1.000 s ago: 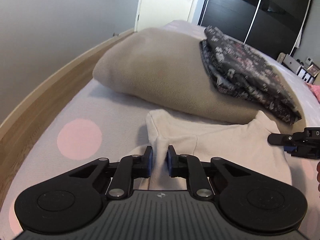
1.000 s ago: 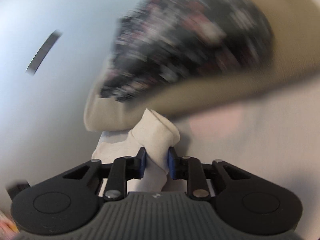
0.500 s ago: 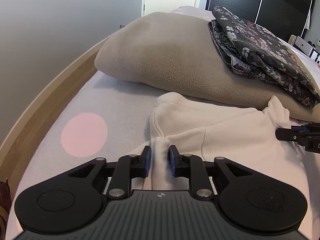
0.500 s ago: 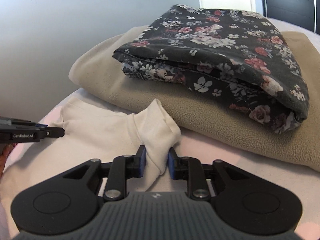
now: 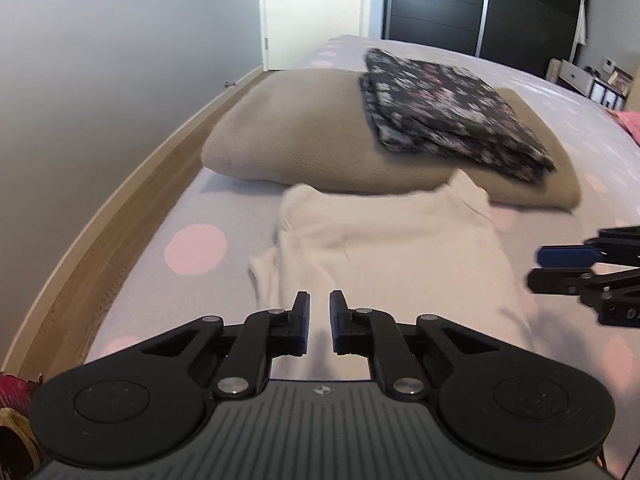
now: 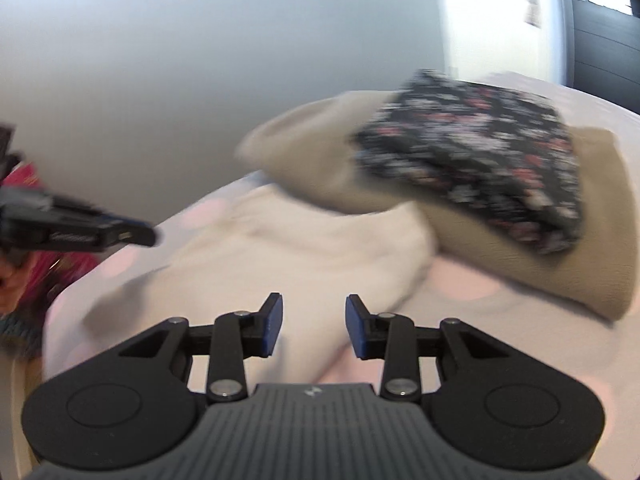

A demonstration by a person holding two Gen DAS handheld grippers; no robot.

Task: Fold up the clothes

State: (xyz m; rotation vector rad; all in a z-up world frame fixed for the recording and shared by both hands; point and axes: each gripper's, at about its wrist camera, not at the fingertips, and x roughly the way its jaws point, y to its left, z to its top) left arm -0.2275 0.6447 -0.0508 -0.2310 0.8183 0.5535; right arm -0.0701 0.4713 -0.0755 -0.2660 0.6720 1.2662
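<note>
A cream white garment (image 5: 392, 248) lies folded on the spotted bed sheet, its far edge against a beige folded blanket (image 5: 296, 132). It also shows in the right wrist view (image 6: 312, 240). My left gripper (image 5: 319, 312) hangs just above the garment's near left edge, jaws slightly apart, with nothing between them. My right gripper (image 6: 314, 316) is open and empty over the garment's near right part; it also shows in the left wrist view (image 5: 560, 268). The left gripper shows at the left in the right wrist view (image 6: 120, 234).
A dark floral folded garment (image 5: 448, 116) lies on the beige blanket. A wooden bed frame (image 5: 120, 216) runs along the left by a grey wall. Pink and red clothes (image 6: 24, 216) lie at the left of the right wrist view. Dark wardrobe doors (image 5: 480, 4) stand behind.
Both grippers have let go of the cream garment and drawn back and up. The garment now lies flat on the bed. The right jaws have opened wide, the left only slightly.
</note>
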